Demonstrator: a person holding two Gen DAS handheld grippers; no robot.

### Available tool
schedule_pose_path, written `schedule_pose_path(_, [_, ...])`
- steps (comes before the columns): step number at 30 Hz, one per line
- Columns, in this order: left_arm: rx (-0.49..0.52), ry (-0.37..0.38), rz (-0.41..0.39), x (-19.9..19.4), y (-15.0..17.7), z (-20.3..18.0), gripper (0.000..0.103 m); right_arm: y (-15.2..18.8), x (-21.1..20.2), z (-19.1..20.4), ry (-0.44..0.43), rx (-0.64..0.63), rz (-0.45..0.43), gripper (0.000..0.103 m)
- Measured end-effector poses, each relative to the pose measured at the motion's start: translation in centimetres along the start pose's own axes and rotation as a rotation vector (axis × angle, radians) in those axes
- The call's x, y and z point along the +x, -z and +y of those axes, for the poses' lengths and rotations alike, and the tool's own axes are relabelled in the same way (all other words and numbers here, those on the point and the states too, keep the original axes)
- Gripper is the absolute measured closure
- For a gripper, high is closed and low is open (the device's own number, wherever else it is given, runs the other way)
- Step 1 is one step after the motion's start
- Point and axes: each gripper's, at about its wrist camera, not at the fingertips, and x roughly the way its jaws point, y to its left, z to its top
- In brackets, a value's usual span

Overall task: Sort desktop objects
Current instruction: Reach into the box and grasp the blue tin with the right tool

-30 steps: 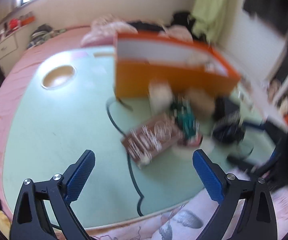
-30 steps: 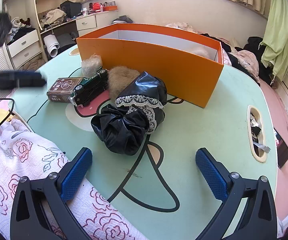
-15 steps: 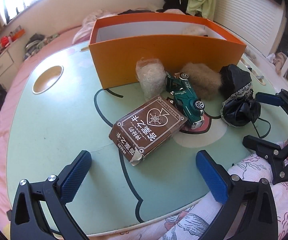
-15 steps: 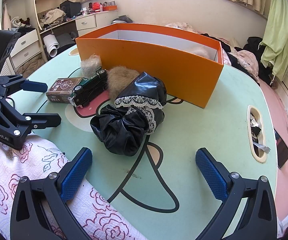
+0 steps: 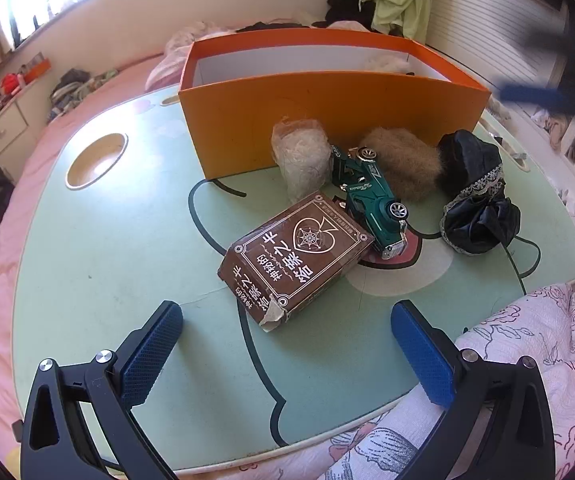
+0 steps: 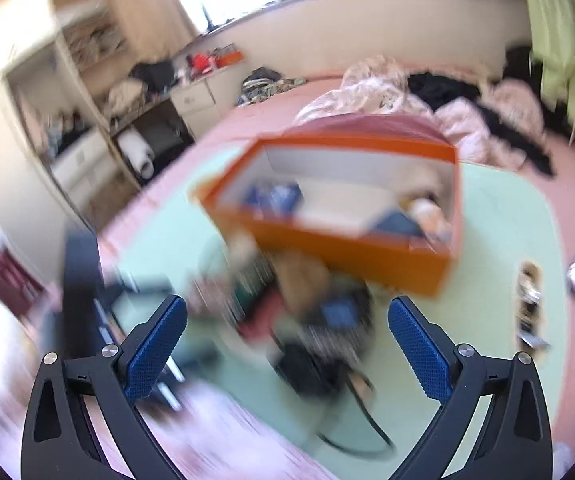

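Observation:
In the left wrist view a brown card box [image 5: 293, 254] lies on the green table [image 5: 99, 248], just ahead of my open, empty left gripper [image 5: 285, 354]. Behind it are a green toy car [image 5: 371, 196], a clear bag of pale shreds [image 5: 302, 158], a brown fur ball [image 5: 405, 162] and a black lace-trimmed cloth bundle [image 5: 475, 204], all in front of an open orange box [image 5: 327, 108]. The right wrist view is blurred: my right gripper [image 6: 285, 346] is open and empty, high above the orange box [image 6: 347, 216] and the black bundle [image 6: 319, 344].
A round cup hole [image 5: 96, 160] is set in the table's far left. A floral quilt [image 5: 535, 344] covers the near right edge. The right gripper shows as a dark blur [image 5: 547, 96] at the upper right. A bed with clothes and drawers lie beyond the table.
My left gripper has moved a little closer to the card box. My right gripper has risen fast and swung, so its view now looks down into the orange box and is blurred.

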Motion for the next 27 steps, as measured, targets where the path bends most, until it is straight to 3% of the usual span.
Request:
schedule_pose_path(3, [0.000,0.001,-0.004,-0.1,0.0,0.1,0.000,-5.1,4.1,0.5,-0.023,0.090,0.105,0.008])
schedule_pose_path(7, [0.003,0.004,-0.014,-0.3,0.2,0.1,0.000,-9.3,10.9,2.2,0.074,0.078,0.258,0.011])
schedule_pose_path(15, [0.006,0.014,-0.029,-0.5,0.5,0.5,0.000,-9.4,17.6,1.7,0.183,0.131,0.430,0.011])
schedule_pose_path(18, [0.005,0.016,-0.030,-0.5,0.5,0.5,0.000,-9.5,17.9,2.1,0.247,0.039,0.400,0.012])
schedule_pose_path(23, [0.007,0.013,-0.031,-0.5,0.4,0.5,0.000,-9.7,15.8,-0.8,0.331,0.102,0.390,0.015])
schedule_pose_path(24, [0.007,0.013,-0.031,-0.5,0.4,0.5,0.000,-9.8,15.3,-1.4,0.335,0.127,0.387,0.021])
schedule_pose_path(27, [0.007,0.013,-0.032,-0.5,0.4,0.5,0.000,-10.0,14.3,-1.8,0.282,0.151,0.361,0.021])
